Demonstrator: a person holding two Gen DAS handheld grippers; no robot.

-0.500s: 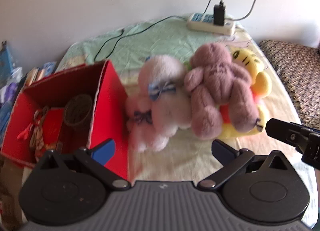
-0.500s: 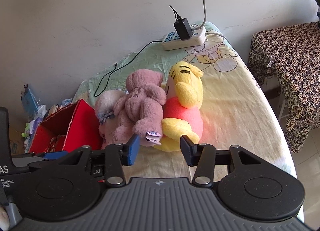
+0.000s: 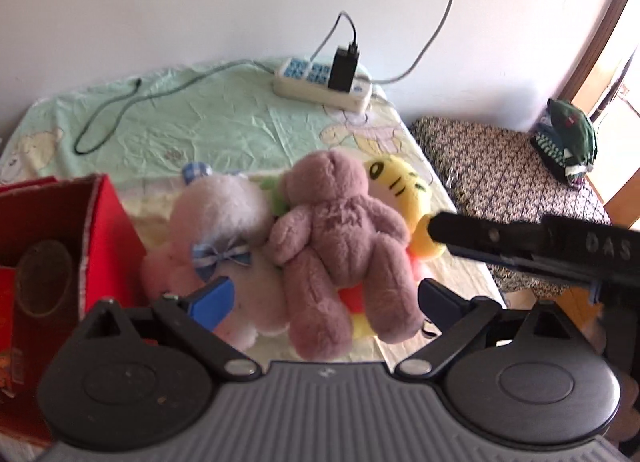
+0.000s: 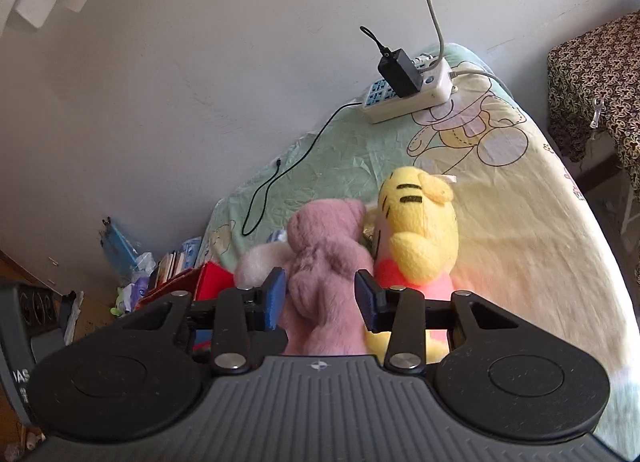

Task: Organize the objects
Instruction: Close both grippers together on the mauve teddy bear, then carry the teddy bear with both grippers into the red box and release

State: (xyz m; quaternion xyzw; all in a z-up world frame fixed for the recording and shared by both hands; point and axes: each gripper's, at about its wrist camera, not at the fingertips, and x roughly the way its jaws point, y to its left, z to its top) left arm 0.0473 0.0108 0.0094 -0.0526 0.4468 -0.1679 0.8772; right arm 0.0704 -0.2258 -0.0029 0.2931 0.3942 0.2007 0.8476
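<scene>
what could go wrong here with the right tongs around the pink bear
The right tongs straddle the mauve bear but are open, so a close may pinch only loose fur. It lies on the yellow plush and against the white plush, so lifting could drag them. The left tongs sit close and could collide.

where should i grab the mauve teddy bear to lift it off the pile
Grip the mauve teddy bear across its lower body or a leg, coming from the near side. It lies on top of the white plush and yellow plush, legs toward the grippers, so that end is free. The right gripper already straddles it, jaws open.
</scene>
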